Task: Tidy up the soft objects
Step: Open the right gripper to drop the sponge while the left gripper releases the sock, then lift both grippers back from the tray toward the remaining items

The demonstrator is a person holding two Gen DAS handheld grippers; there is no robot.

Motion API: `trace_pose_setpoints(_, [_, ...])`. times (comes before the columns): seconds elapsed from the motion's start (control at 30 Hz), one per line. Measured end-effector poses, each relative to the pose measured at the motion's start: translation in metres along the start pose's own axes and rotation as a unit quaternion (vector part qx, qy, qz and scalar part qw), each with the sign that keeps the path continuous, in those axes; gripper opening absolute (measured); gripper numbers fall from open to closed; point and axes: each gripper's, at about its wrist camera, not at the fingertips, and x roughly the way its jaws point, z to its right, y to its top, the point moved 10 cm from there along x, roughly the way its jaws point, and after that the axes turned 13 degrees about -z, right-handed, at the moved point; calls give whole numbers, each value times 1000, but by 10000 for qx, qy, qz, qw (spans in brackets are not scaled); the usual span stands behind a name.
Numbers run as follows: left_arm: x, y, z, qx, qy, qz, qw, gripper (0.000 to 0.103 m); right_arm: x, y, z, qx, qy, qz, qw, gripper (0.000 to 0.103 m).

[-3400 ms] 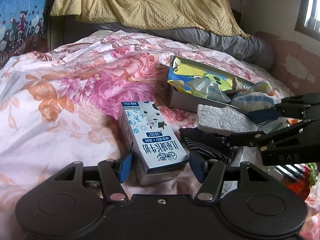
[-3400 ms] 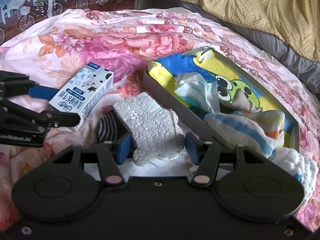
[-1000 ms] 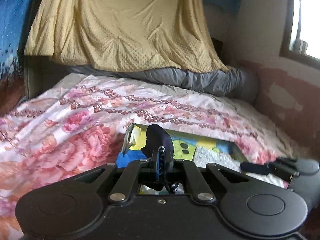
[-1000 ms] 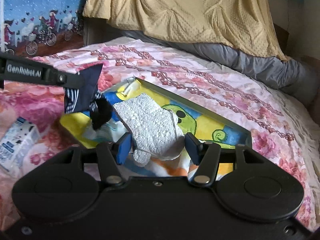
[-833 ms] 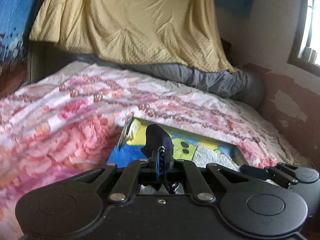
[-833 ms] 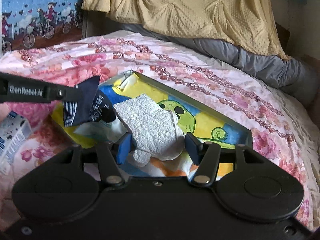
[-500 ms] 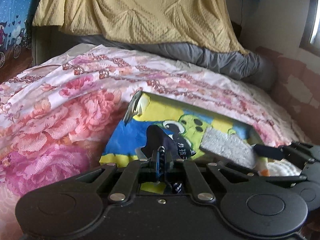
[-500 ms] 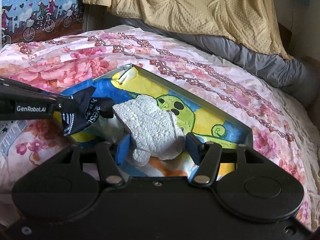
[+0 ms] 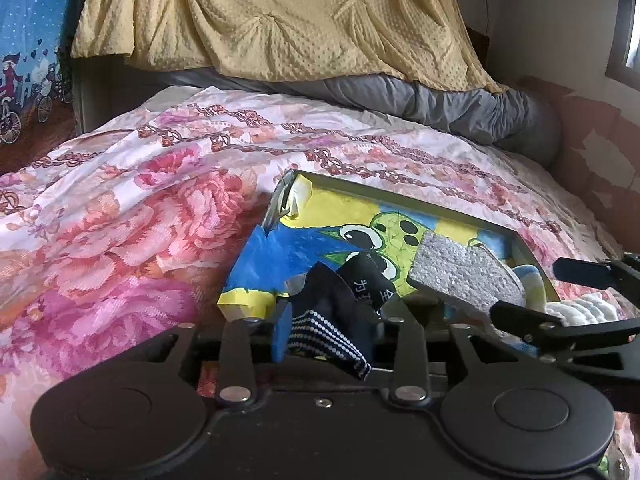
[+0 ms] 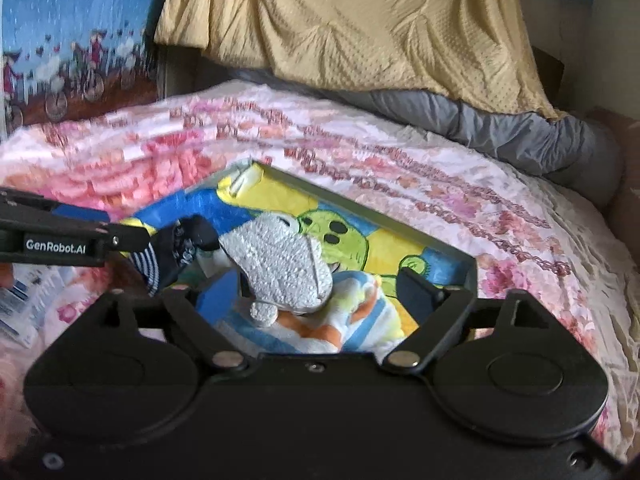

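A grey box (image 9: 400, 196) lined with a yellow and blue cartoon bag lies on the floral bedspread. My left gripper (image 9: 332, 320) hangs over the box's near left corner. Its jaws are opening, and a dark dotted sock (image 9: 332, 308) lies slack between them. My right gripper (image 10: 316, 292) is over the box's near right part, also opening and standing wide. A grey-white foam sponge (image 10: 280, 264) rests free between its fingers on a striped towel (image 10: 360, 312). In the left wrist view the sponge (image 9: 464, 276) sits just ahead of the right gripper (image 9: 528, 290).
A milk carton (image 10: 16, 304) lies blurred at the left edge on the bedspread (image 9: 120, 220). A white knit cloth (image 9: 584, 308) sits by the box's right end. A yellow blanket (image 9: 280, 20) and a grey quilt (image 9: 440, 104) are at the back.
Both pairs of jaws have spread. The left had been shut tight on the sock, which now sags. The right has let the sponge go onto the towel. The left gripper sank toward the box.
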Motion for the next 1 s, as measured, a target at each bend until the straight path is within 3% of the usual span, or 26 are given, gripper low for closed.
trace_pose_setpoints(0.17, [-25, -3, 1, -17, 57, 250, 9997, 62, -36, -4, 9, 267, 104, 384, 9989, 95])
trace_pose_setpoints(0.3, [-54, -6, 3, -21, 42, 459, 9989, 67, -69, -9, 11, 440, 150, 706, 9964, 102])
trace_pose_setpoints(0.67, [-153, -33, 22, 202, 138, 1289, 9914, 96, -151, -38, 8, 1082, 368, 1304, 9848, 102])
trace_pose_setpoints(1.0, [-213, -78, 41, 240, 121, 1733, 9845, 102, -190, -79, 4, 1385, 346, 1605, 9767, 102])
